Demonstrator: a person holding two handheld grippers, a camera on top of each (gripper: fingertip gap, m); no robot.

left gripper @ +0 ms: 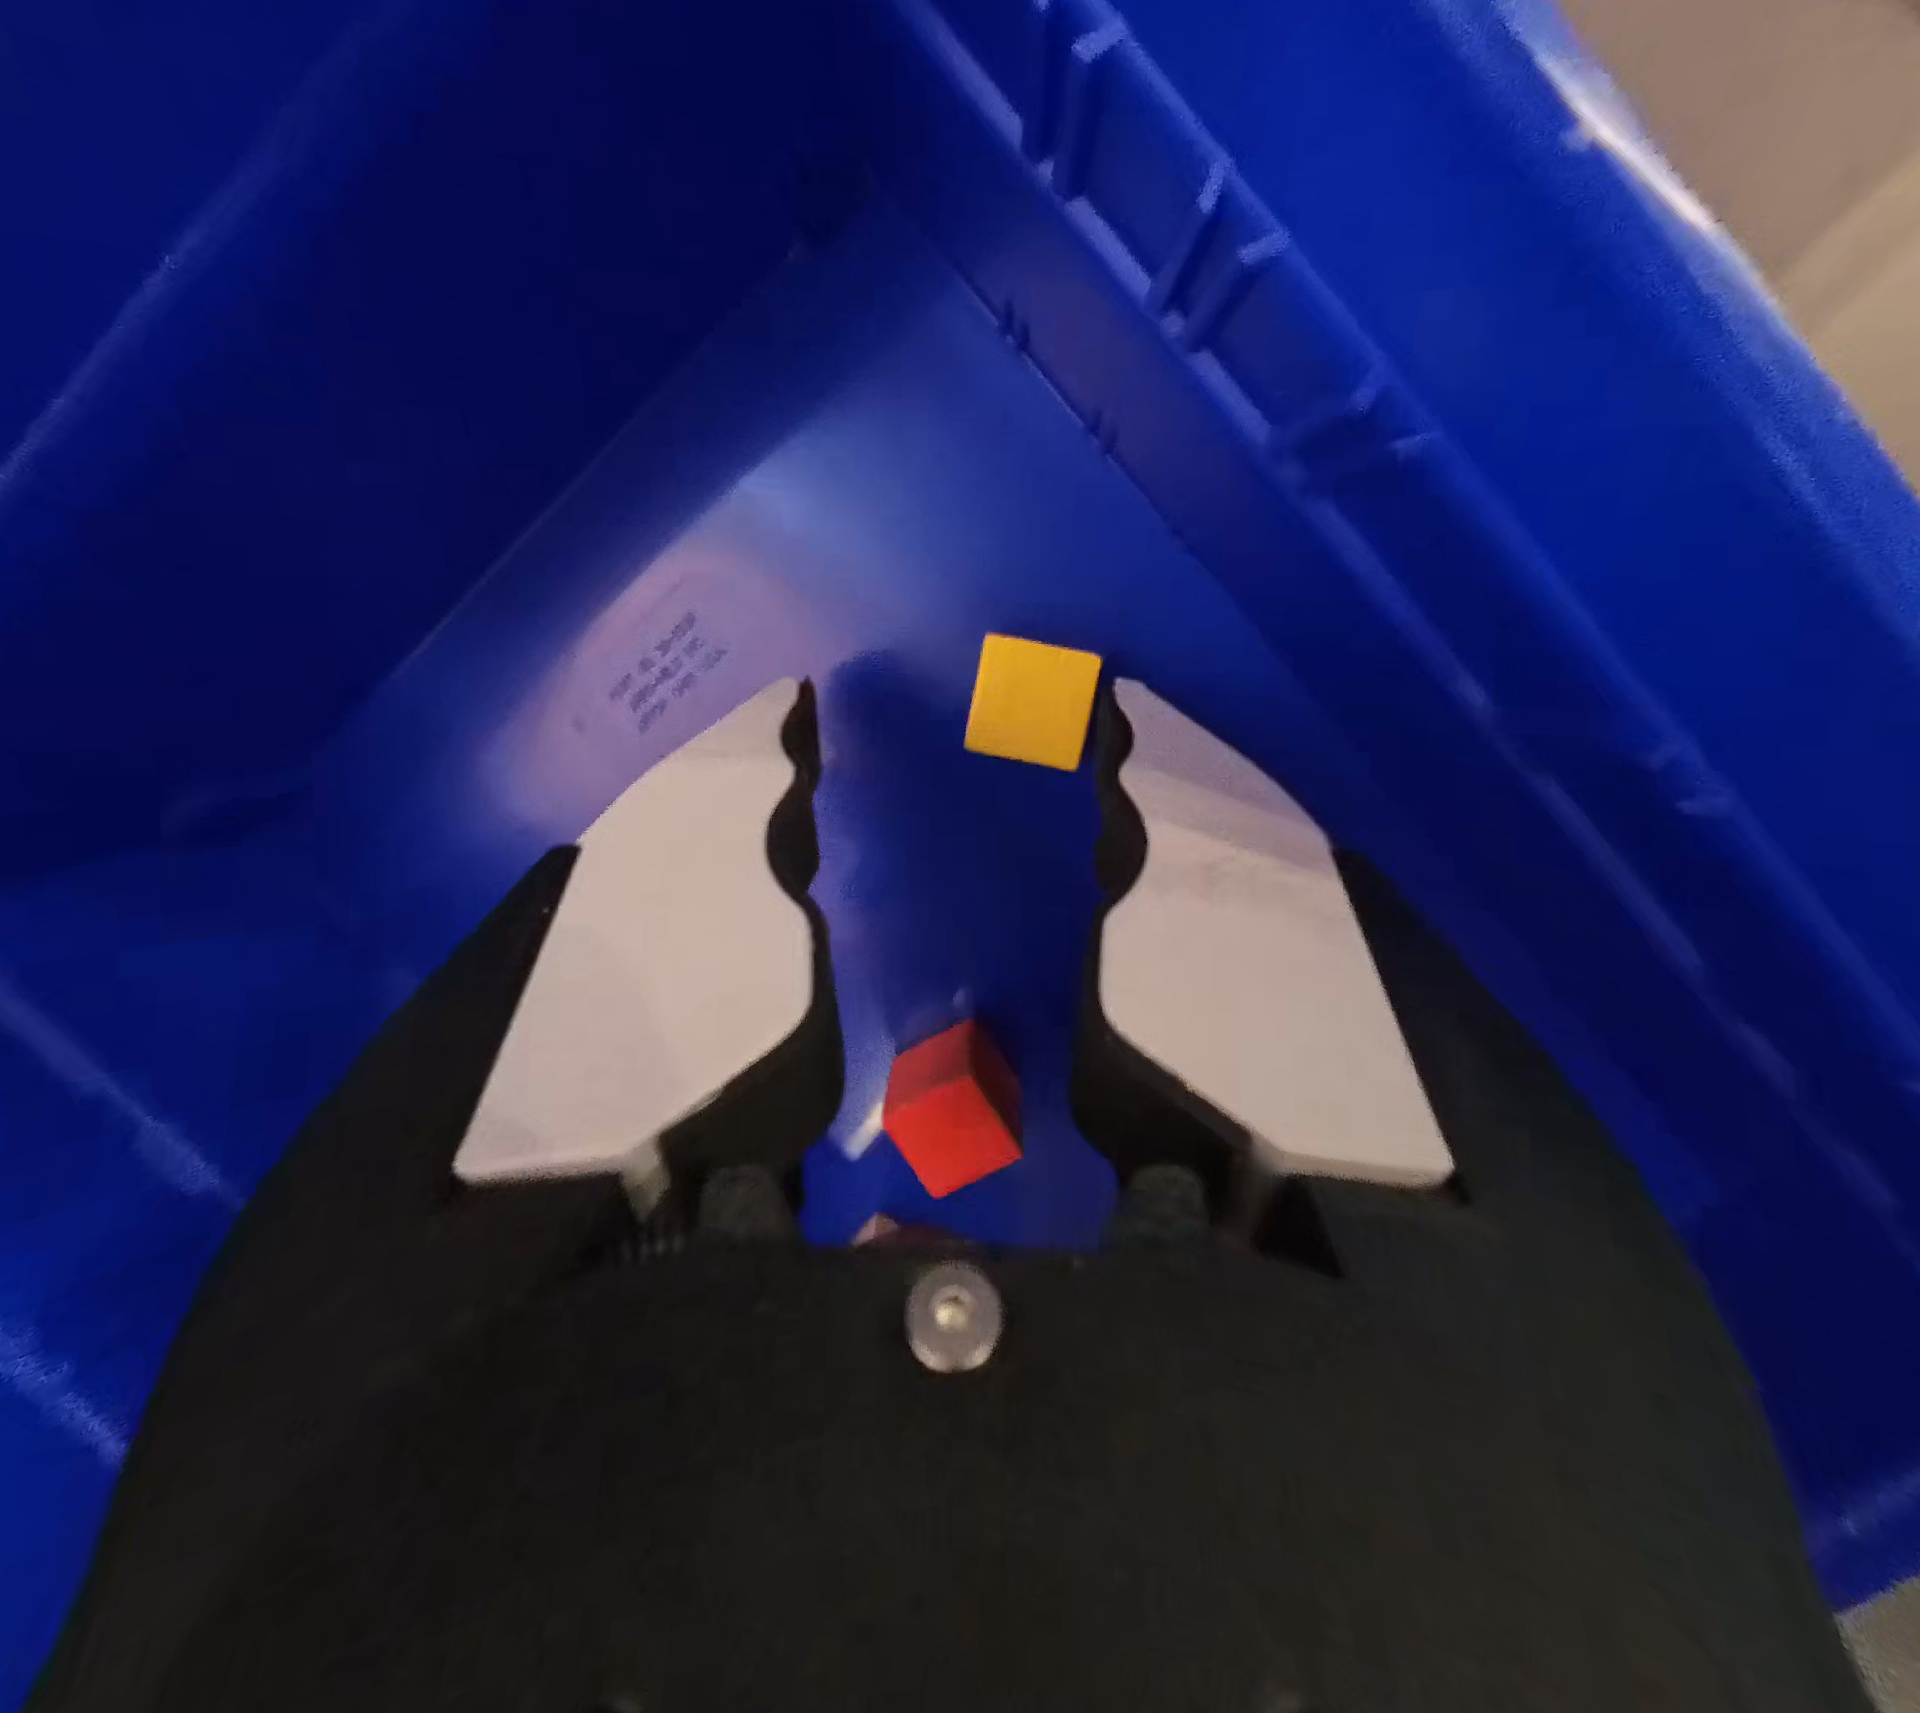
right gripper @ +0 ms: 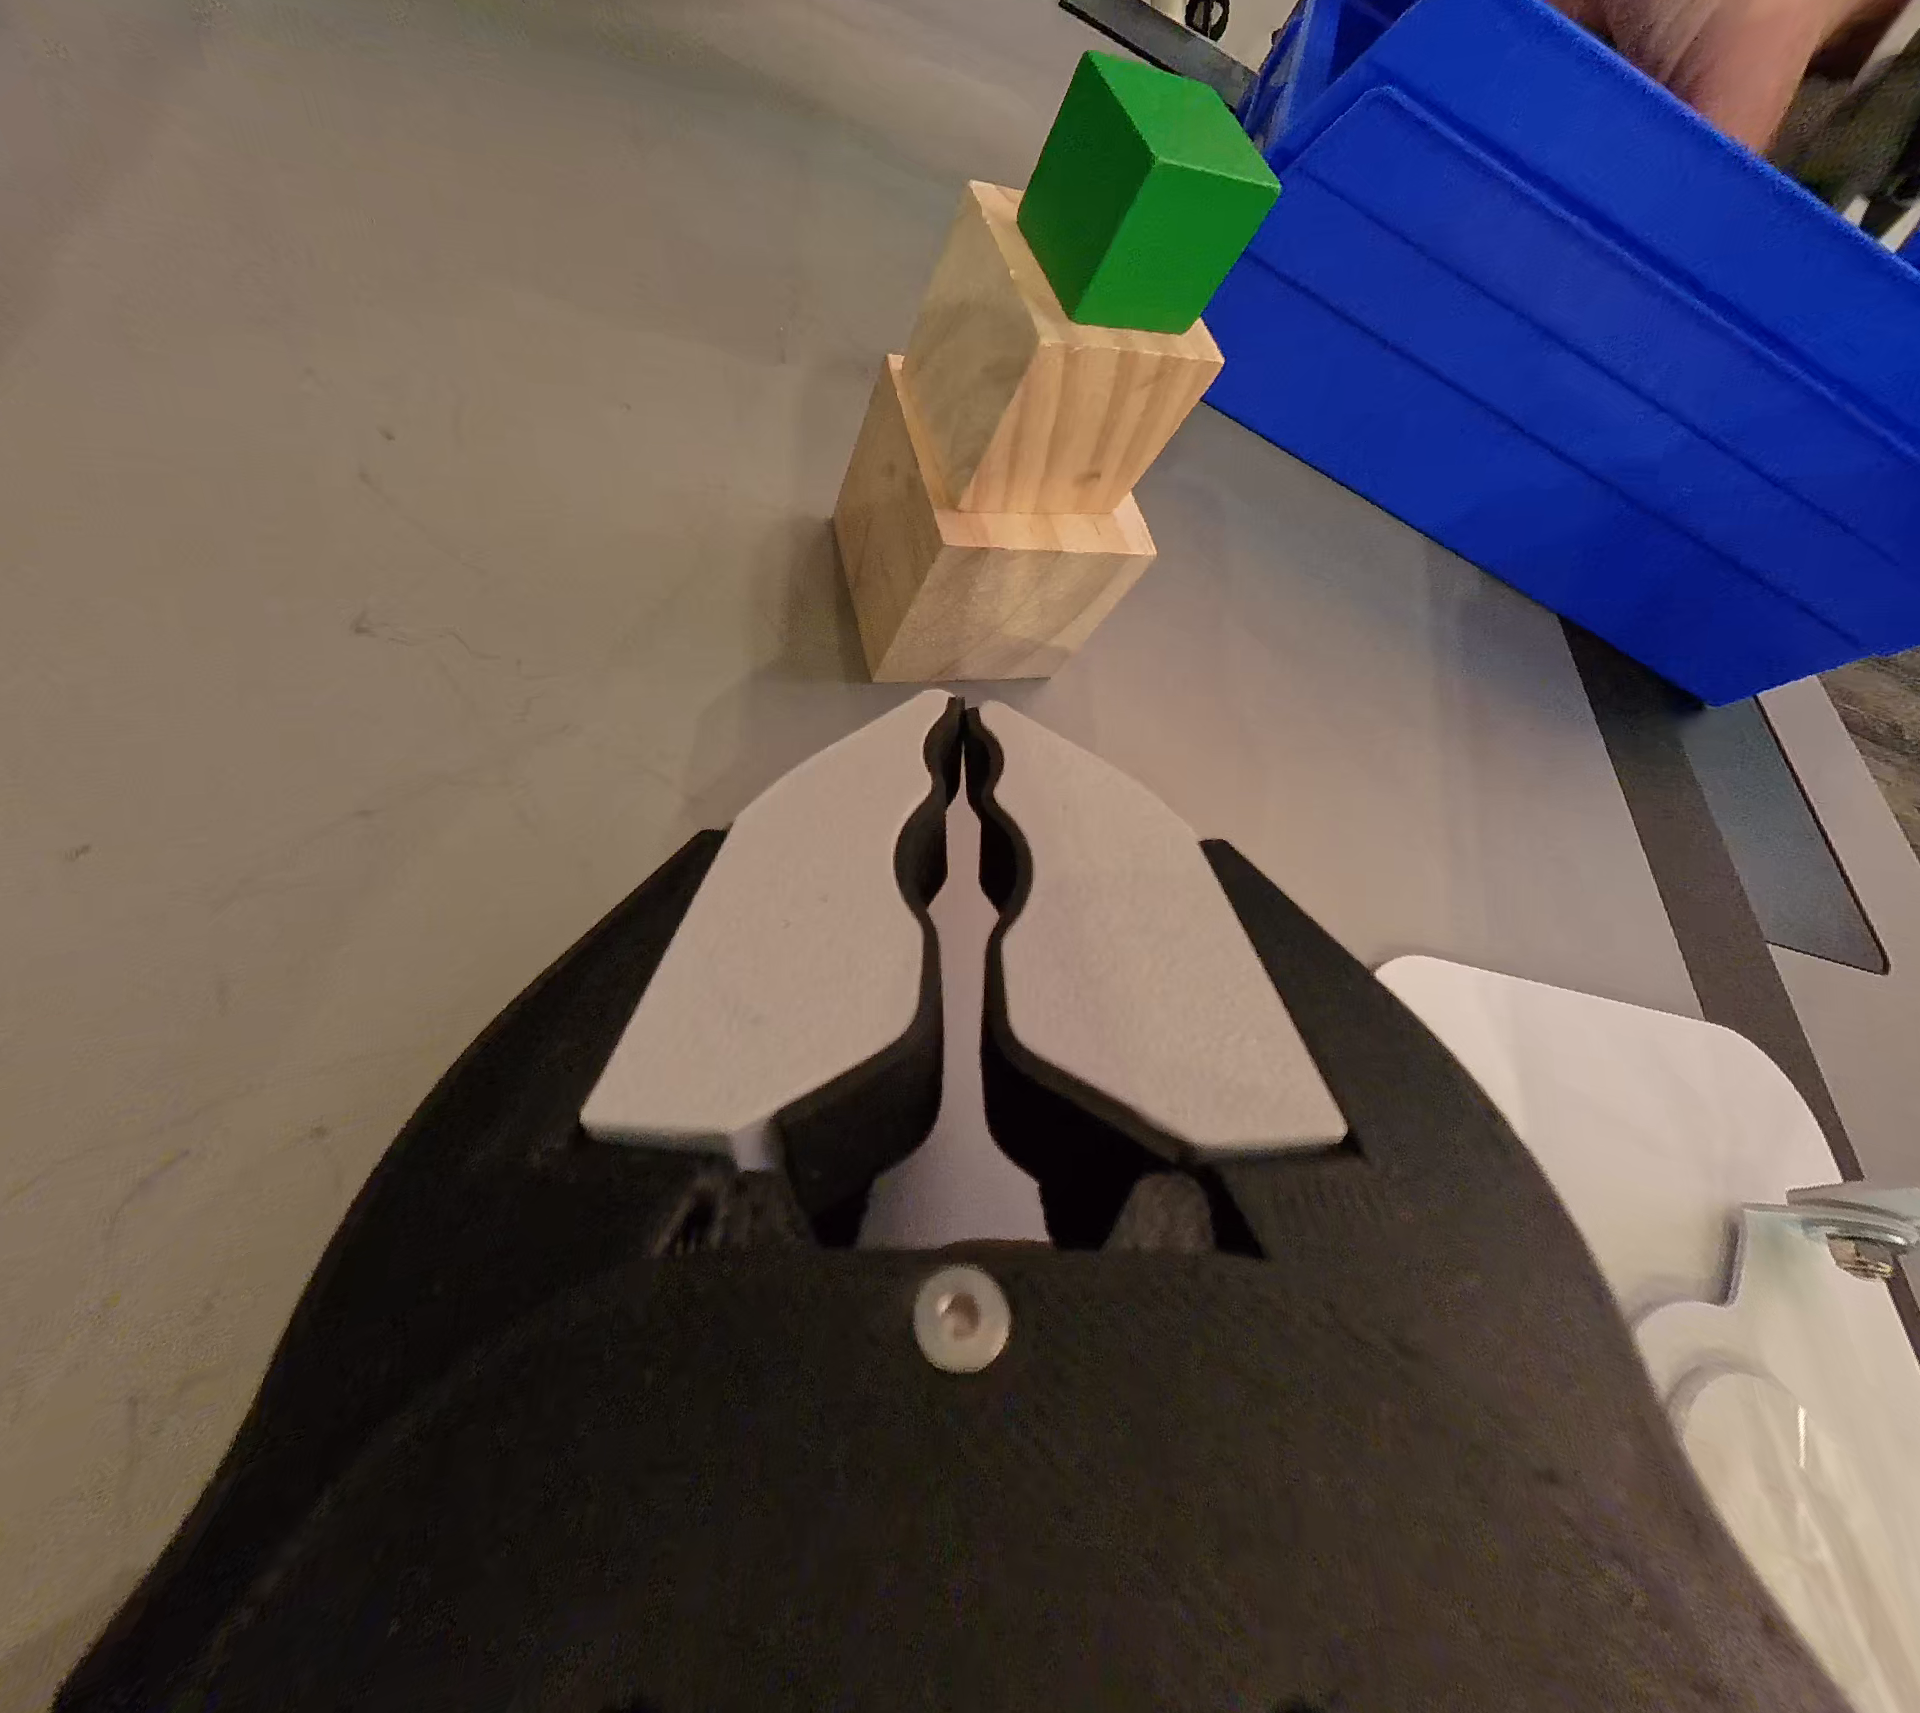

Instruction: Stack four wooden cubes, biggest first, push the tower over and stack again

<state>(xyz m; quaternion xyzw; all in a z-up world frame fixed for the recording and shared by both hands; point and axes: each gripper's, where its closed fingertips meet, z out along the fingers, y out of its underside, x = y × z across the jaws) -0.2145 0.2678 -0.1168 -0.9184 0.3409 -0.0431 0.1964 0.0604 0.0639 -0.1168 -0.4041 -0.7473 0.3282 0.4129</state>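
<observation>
The left gripper [left gripper: 958,707] is held with its fingers apart inside the blue bin [left gripper: 520,209], the yellow cube [left gripper: 1032,701] lying just beside its right fingertip and the red cube [left gripper: 951,1107] between the finger bases. The right gripper [right gripper: 958,707] is closed and empty, its tips near the base of a three-cube stack on the grey table [right gripper: 364,468]: large wooden cube [right gripper: 987,593], smaller wooden cube [right gripper: 1060,406], green cube [right gripper: 1143,198].

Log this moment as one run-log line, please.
stack: green cube on two plain cubes | left gripper: open in blue bin, by yellow cube | right gripper: shut, empty
</observation>
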